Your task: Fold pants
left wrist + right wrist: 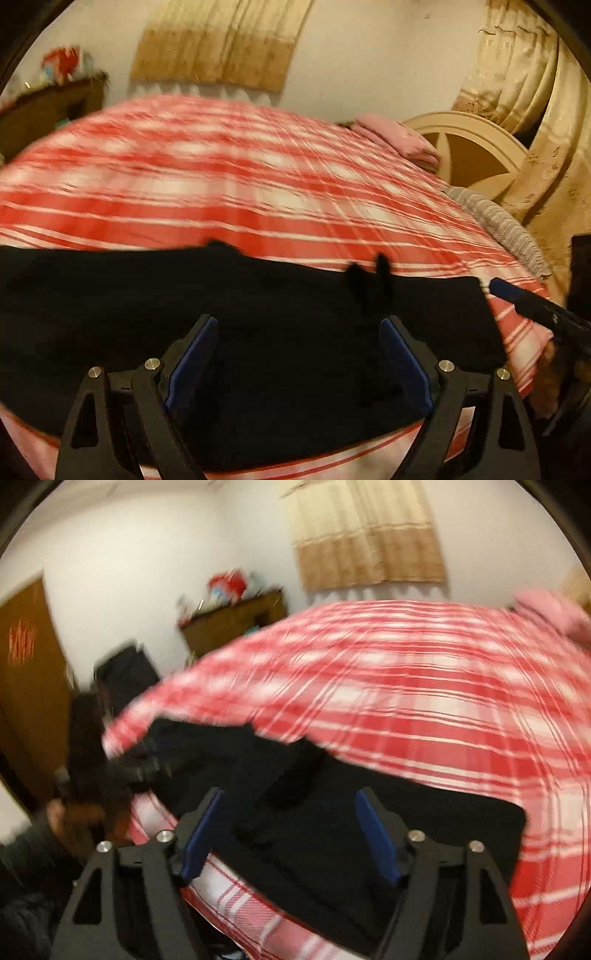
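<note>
Left wrist view shows the black pants (240,332) spread flat along the bed's (258,177) near edge, ready for folding; left gripper (299,354) and right gripper (291,830) hover open-jawed, holding nothing.

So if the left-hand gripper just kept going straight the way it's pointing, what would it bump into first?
Most likely the black pants spread on the checked bedspread; the open left gripper aims down at them, though depth is unclear.
</note>
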The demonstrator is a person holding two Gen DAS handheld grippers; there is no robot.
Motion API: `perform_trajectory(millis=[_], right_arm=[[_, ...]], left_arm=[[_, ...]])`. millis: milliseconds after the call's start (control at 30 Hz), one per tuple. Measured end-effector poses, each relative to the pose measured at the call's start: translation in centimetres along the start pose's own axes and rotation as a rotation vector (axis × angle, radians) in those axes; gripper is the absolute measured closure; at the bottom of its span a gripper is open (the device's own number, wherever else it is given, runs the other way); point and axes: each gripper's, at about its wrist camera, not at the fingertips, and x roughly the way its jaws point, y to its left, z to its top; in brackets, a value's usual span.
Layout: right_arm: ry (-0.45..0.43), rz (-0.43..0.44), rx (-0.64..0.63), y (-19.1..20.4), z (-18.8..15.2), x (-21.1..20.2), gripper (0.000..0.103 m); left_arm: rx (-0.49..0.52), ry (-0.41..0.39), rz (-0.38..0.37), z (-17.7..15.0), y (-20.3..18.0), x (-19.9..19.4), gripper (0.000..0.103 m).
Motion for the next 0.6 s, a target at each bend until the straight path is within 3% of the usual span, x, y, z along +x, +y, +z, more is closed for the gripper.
perform_trajectory(millis=[67, 133, 300, 333, 367, 400, 500, 600], right_arm=[[-0.035, -0.010, 0.105, -3.0, -0.3, -1.4, 0.026], [-0.056, -0.046, 0.196, -5.6, -0.9, -2.3, 0.026], [-0.132, -0.105, 0.371, -11.0, -2.0, -3.5, 0.025], [-0.147, -0.104, 0.397, -11.5, -2.0, -3.8, 0.025], [-0.166, -0.098, 0.430, -12.0, -2.1, -4.0, 0.025], [-0.178, -0.095, 0.443, -12.4, -2.2, -4.4, 0.025], [-0.215, -0.140, 0.462, -12.9, -2.4, -4.9, 0.025], [-0.228, -0.144, 0.485, -13.3, -2.4, -5.1, 0.025]], left_arm=[[0.004, 0.021, -0.016, 0.4, -1.1, 1.4, 0.021], [0.015, 0.046, -0.029, 0.6, -2.2, 2.7, 0.021], [-0.021, 0.065, 0.038, 0.6, -2.5, 5.1, 0.032], [-0.020, 0.065, 0.024, 0.2, -2.9, 4.9, 0.050], [-0.019, 0.080, -0.007, 0.0, -3.1, 4.9, 0.083], [-0.025, 0.108, -0.046, 0.0, -3.2, 5.0, 0.091], [-0.006, 0.079, -0.038, -0.5, -4.0, 4.4, 0.093], [-0.068, 0.057, -0.072, -0.3, -3.2, 3.4, 0.093]])
